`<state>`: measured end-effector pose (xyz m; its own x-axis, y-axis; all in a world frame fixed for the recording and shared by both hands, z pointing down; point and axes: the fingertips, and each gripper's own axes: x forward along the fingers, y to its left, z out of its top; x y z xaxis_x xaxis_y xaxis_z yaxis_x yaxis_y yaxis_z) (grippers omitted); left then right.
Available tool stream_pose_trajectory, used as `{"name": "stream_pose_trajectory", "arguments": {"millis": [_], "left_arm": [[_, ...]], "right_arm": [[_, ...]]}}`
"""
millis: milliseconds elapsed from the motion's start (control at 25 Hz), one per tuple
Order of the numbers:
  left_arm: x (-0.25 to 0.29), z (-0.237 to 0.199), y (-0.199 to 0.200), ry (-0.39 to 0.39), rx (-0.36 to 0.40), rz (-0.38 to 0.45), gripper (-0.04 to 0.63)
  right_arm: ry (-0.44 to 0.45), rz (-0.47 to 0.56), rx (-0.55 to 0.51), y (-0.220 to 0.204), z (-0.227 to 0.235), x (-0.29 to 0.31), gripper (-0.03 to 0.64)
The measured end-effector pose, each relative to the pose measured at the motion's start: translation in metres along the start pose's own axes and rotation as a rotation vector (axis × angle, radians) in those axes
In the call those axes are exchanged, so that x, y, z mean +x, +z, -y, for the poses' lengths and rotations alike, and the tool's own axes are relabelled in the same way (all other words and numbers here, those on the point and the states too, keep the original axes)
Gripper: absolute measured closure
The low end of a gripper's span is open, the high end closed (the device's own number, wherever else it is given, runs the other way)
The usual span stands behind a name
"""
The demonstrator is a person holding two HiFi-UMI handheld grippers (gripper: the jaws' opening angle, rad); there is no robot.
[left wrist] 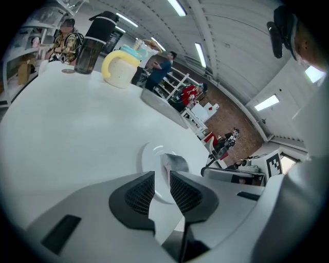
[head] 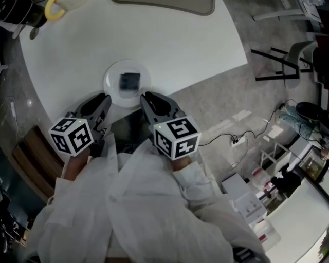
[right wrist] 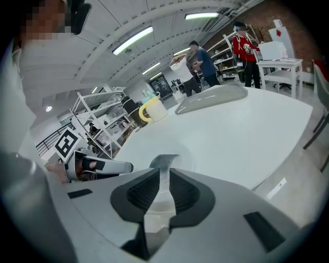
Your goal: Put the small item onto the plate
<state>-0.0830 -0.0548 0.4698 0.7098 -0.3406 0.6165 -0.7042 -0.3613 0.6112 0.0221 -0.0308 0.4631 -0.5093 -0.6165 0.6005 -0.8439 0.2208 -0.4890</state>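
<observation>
A clear round plate [head: 110, 82] sits near the front edge of the white table [head: 195, 46], with a small dark square item [head: 129, 81] lying on its middle. My left gripper [head: 106, 98] hovers at the plate's near-left rim and my right gripper [head: 144, 97] at its near-right rim. In the left gripper view the left gripper [left wrist: 162, 177] stands open, and the item [left wrist: 175, 163] lies on the plate [left wrist: 149, 154] just beyond it. In the right gripper view the right gripper [right wrist: 163, 177] shows a narrow empty gap, with the item [right wrist: 163, 161] ahead of it.
A yellow-handled jug [left wrist: 121, 69] and a dark tumbler [left wrist: 87, 54] stand at the far edge of the table, beside a grey tray [head: 169, 6]. A wooden seat [head: 31, 154] is at the left; chairs [head: 288, 61] and cables lie on the floor at the right.
</observation>
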Motion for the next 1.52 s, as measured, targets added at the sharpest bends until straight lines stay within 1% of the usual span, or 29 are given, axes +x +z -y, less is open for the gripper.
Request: {"name": "stream_pose_trajectory", "arguments": {"millis": [80,120,320,440,600,760,920,1120,1240,1400,1520], "left_arm": [[0.001,-0.004,-0.004,0.009,-0.007,-0.016,0.511],[0.000,-0.006,-0.006,0.014,-0.015,-0.021,0.506],[0.002,-0.016,-0.013,0.055,-0.063,-0.028,0.476],[0.005,-0.017,-0.020,0.058,-0.102,-0.040,0.468],[0.006,-0.016,-0.022,0.044,-0.144,-0.054,0.466],[0.007,-0.016,-0.021,0.024,-0.198,-0.053,0.466],[0.009,-0.014,-0.023,0.000,-0.234,-0.064,0.466],[0.016,-0.012,-0.025,-0.011,-0.243,-0.065,0.466],[0.014,-0.013,-0.028,-0.004,-0.275,-0.056,0.468],[0.011,-0.014,-0.030,-0.009,-0.285,-0.050,0.468],[0.012,-0.017,-0.031,0.000,-0.307,-0.036,0.472]], "right_arm": [[-0.003,-0.008,0.014,-0.004,0.001,0.002,0.526],[-0.007,-0.012,0.021,-0.006,0.001,0.003,0.515],[-0.034,-0.030,0.051,-0.016,0.008,0.004,0.489],[-0.062,-0.043,0.078,-0.025,0.016,0.003,0.478],[-0.077,-0.050,0.117,-0.028,0.020,0.004,0.474],[-0.056,-0.063,0.148,-0.033,0.021,0.007,0.474],[-0.048,-0.071,0.160,-0.035,0.021,0.009,0.474],[-0.057,-0.070,0.164,-0.037,0.024,0.012,0.474],[-0.057,-0.065,0.166,-0.039,0.022,0.011,0.476],[-0.050,-0.066,0.179,-0.040,0.015,0.013,0.476],[-0.057,-0.061,0.199,-0.040,0.017,0.014,0.476]]}}
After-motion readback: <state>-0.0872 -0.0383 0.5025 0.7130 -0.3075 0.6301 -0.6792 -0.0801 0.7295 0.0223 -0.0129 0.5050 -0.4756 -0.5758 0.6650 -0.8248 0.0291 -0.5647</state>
